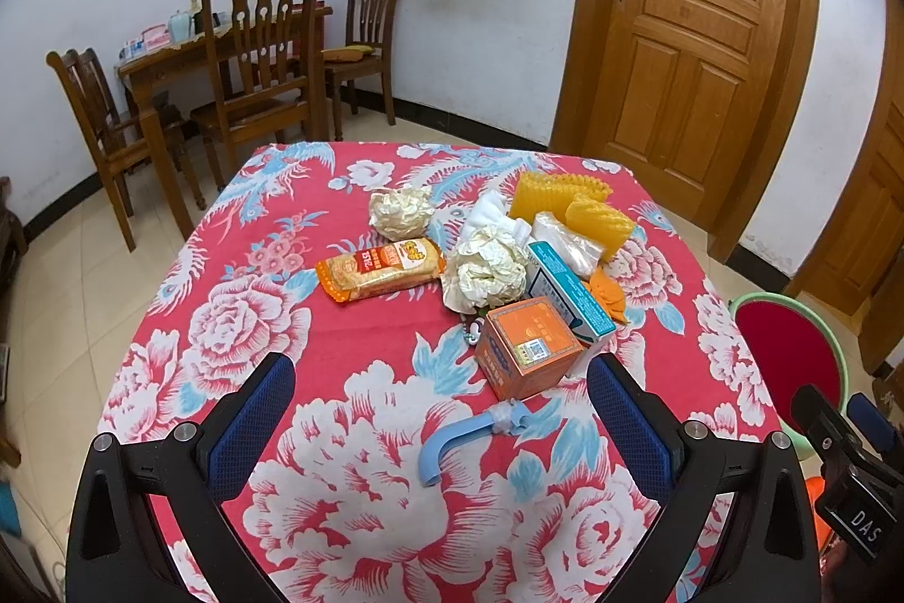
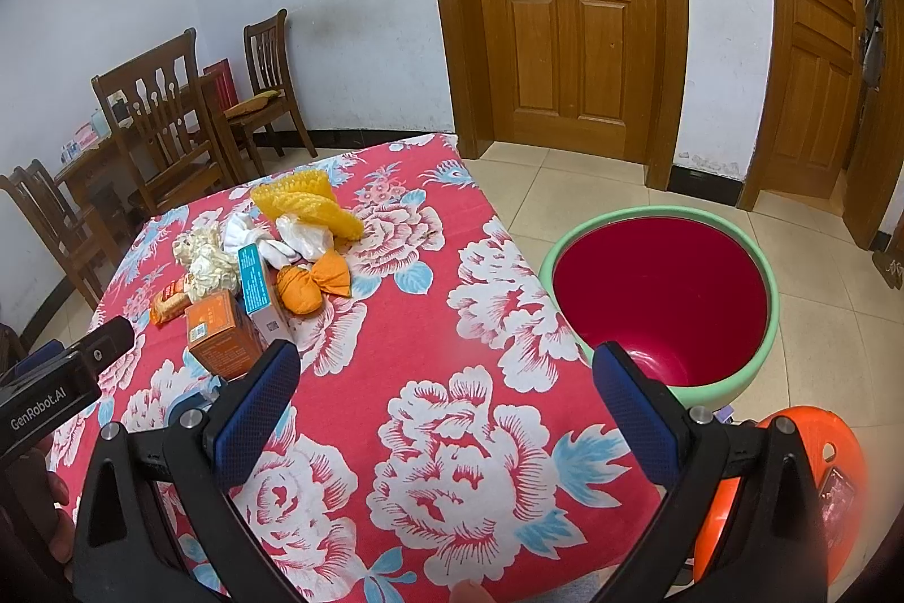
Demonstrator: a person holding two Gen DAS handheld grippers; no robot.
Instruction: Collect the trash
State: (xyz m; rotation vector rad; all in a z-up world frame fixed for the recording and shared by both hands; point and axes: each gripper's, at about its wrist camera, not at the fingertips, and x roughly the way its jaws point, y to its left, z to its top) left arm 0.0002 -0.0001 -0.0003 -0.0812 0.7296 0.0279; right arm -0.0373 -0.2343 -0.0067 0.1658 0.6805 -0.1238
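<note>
Both grippers hang wide apart and empty over the near edge of the table (image 1: 169, 320): the left gripper (image 1: 440, 411) faces the litter, the right gripper (image 2: 446, 394) looks over the table's corner toward the bin (image 2: 774, 298). Their pads are blue and finely dimpled. No piece looks picked yet, so this reads as the start of the job, with the first grab to be chosen.

Nearest the left gripper lies a bent blue tube (image 1: 452, 439), smooth plastic with a taped end. Just beyond it stands an orange box (image 1: 525, 348), stiff card with square corners, touching a teal-and-white carton (image 1: 570, 292) that leans behind it. The tube or the box seems the likeliest first pick; either calls for lowering the jaws astride it and then carrying it right to the bin.

Farther on lie a glossy snack wrapper (image 1: 378, 269), two balls of crumpled paper (image 1: 486, 269), white tissue (image 1: 497, 213) and, at the back, yellow foam netting (image 1: 565, 202), ribbed and soft. The crumpled pieces will likely squash when pinched.

The bin stands on the floor just beside the table, round, green-rimmed, dark red inside, apparently empty.
</note>
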